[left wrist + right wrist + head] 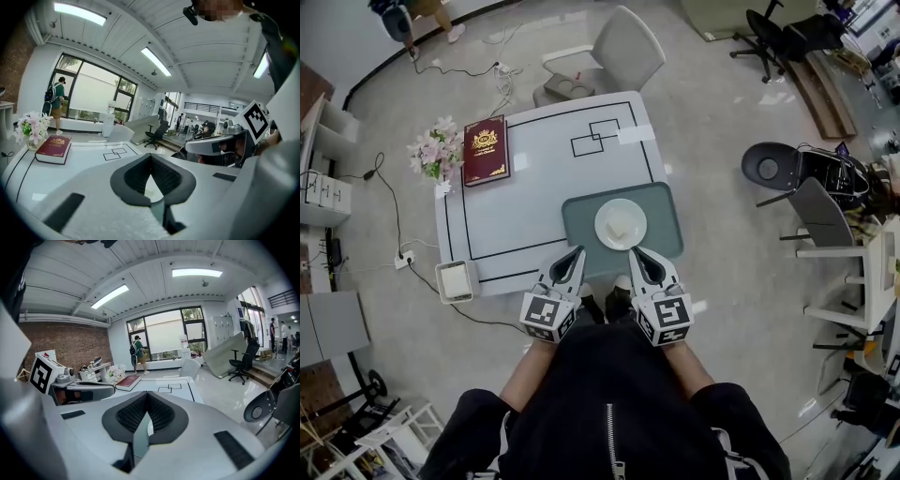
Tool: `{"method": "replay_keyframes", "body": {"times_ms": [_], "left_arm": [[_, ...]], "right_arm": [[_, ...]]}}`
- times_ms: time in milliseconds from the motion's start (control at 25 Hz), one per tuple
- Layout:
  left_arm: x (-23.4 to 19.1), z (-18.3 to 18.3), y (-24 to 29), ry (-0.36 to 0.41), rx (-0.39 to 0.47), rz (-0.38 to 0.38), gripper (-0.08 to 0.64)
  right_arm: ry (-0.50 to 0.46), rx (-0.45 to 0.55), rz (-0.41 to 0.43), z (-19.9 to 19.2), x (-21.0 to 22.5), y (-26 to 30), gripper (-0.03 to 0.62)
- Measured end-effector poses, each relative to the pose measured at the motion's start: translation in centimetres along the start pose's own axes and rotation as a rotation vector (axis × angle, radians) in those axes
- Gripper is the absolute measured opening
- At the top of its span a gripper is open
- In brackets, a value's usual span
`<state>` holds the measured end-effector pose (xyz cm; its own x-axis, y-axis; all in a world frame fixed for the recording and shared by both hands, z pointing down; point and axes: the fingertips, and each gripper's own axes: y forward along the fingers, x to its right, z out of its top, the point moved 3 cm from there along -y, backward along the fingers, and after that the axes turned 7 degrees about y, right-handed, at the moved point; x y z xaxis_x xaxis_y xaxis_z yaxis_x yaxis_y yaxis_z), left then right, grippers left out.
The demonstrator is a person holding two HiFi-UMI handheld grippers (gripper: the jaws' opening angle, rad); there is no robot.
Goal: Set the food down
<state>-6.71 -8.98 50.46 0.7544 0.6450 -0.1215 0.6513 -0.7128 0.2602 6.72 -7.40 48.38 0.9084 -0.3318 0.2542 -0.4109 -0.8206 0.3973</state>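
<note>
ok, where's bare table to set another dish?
Free: the centre between red book and green mat, and the near-left strip between white box and mat. Crowded: flowers by the book; plate sits mid-mat.

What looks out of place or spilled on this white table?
Nothing is spilled or toppled. The round white plate sits squarely on the grey-green mat, and the dark red book lies flat. Only the small white box at the near-left corner seems to overhang the white table.
</note>
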Motion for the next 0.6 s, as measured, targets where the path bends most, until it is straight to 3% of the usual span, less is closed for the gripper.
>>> {"method": "replay_keyframes", "body": {"times_ms": [600], "left_arm": [[-0.3, -1.2, 0.4, -0.035, -0.061, -0.007, 0.005]], "right_arm": [[-0.048, -0.028, 0.032, -0.3, -0.3, 0.7, 0.008]]}}
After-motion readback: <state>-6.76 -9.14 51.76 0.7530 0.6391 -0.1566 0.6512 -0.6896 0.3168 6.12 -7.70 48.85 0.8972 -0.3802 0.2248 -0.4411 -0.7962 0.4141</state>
